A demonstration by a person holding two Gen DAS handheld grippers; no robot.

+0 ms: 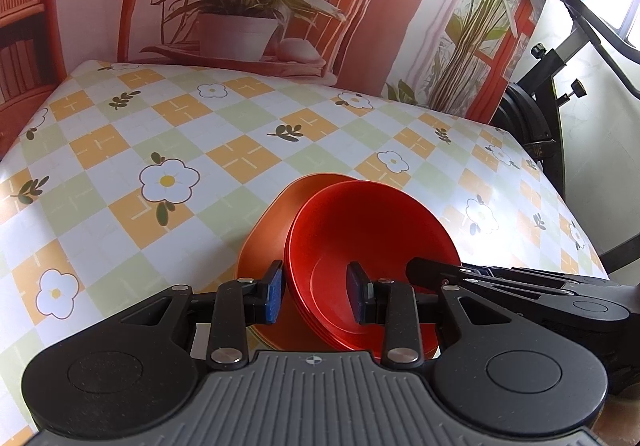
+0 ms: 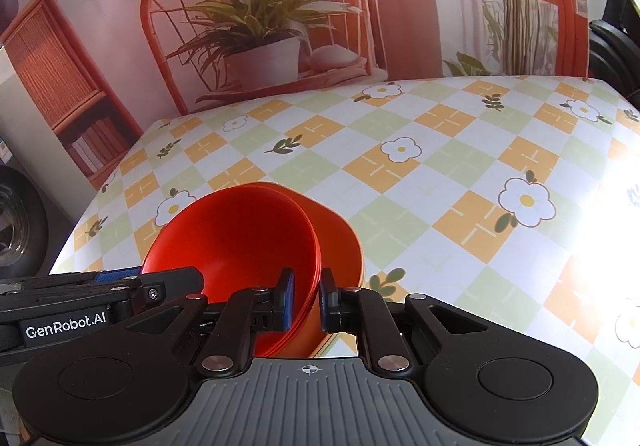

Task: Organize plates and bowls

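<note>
A stack of glossy red round plastic bowls sits tilted inside a larger orange plastic bowl with rounded corners, and both stand close to the near edge of the counter, which is covered by a checkered cloth of orange, pale green and white squares printed with white flowers. The left claw is moderately wide: its left blue pad lies between the red stack's outer wall and the orange bowl, its right pad hangs inside the red bowl, and the pads do not press the rim from both sides. In the right wrist view the right claw is narrow, its two blue pads closed on the right-hand rim of the red bowl stack, one pad inside and one outside, with the orange bowl just beyond the outer pad. Each claw shows at the side of the other's view. Behind the far edge stands a printed backdrop showing a potted plant on a red chair.
</note>
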